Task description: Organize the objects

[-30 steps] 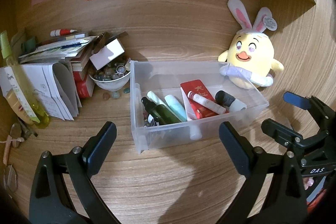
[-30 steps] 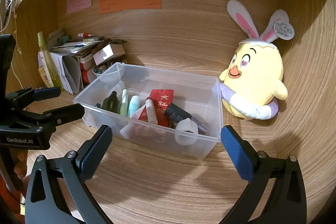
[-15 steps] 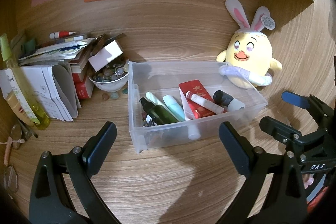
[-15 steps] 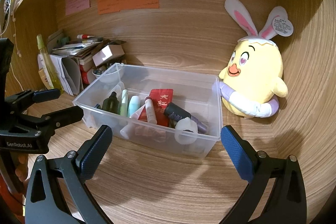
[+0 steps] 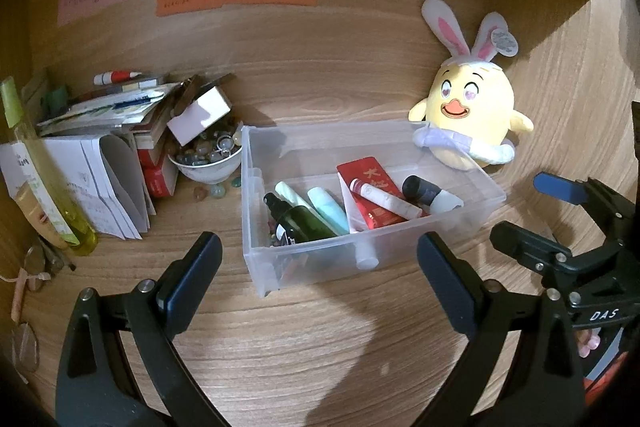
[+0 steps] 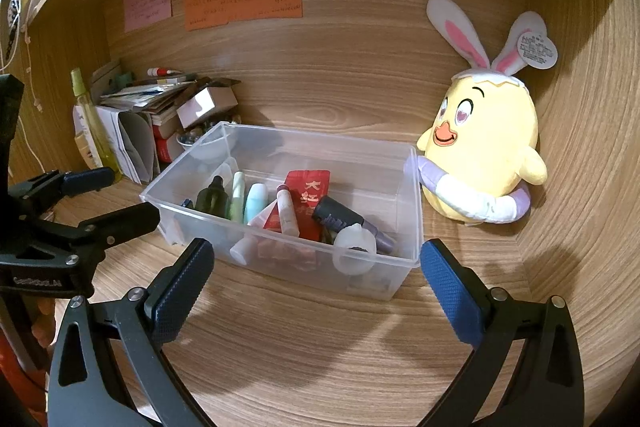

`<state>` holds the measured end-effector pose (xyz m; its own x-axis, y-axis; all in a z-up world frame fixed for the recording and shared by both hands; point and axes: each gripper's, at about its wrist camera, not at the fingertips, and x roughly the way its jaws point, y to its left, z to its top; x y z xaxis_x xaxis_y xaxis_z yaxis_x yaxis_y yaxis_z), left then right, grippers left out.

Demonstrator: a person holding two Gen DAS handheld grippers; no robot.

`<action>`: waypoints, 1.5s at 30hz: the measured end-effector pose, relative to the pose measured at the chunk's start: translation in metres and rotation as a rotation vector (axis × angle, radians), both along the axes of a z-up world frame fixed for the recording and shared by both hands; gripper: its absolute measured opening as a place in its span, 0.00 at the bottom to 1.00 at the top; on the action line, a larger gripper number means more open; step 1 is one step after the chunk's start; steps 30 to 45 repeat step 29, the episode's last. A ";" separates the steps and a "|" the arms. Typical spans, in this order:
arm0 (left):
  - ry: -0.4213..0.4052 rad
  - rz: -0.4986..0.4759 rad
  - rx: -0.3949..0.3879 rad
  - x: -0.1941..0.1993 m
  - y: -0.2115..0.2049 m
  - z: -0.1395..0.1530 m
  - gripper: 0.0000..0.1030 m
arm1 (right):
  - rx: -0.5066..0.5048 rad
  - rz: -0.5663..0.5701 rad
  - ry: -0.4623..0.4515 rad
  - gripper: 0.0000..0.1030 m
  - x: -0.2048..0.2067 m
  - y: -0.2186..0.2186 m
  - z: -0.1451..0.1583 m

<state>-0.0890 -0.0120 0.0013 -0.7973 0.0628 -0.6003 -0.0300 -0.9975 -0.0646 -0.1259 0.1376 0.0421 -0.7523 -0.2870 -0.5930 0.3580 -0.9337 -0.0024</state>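
Clear bin (image 5: 372,251) on the desk (image 5: 320,347), long axis running left-right, bottles inside lying front-to-back, plush chick (image 6: 484,143) just right of bin, left gripper (image 5: 316,267) and right gripper (image 6: 316,267) fingers wide, empty.

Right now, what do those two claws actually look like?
Both are black frames with silver rivets. The left claw has dark, smooth-looking pads; the right claw has blue knurled pads. White lettering on the right one's body reads DAS; the left one's is too blurred to read.
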 end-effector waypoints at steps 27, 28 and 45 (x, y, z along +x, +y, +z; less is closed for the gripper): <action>0.026 -0.016 0.039 0.003 -0.002 0.001 0.96 | -0.021 -0.009 -0.018 1.00 -0.001 0.007 -0.001; 0.026 -0.013 0.040 0.003 -0.002 0.001 0.96 | -0.020 -0.009 -0.019 1.00 0.000 0.007 -0.002; 0.025 -0.010 0.041 0.003 -0.002 0.001 0.96 | -0.019 -0.010 -0.019 1.00 0.000 0.006 -0.002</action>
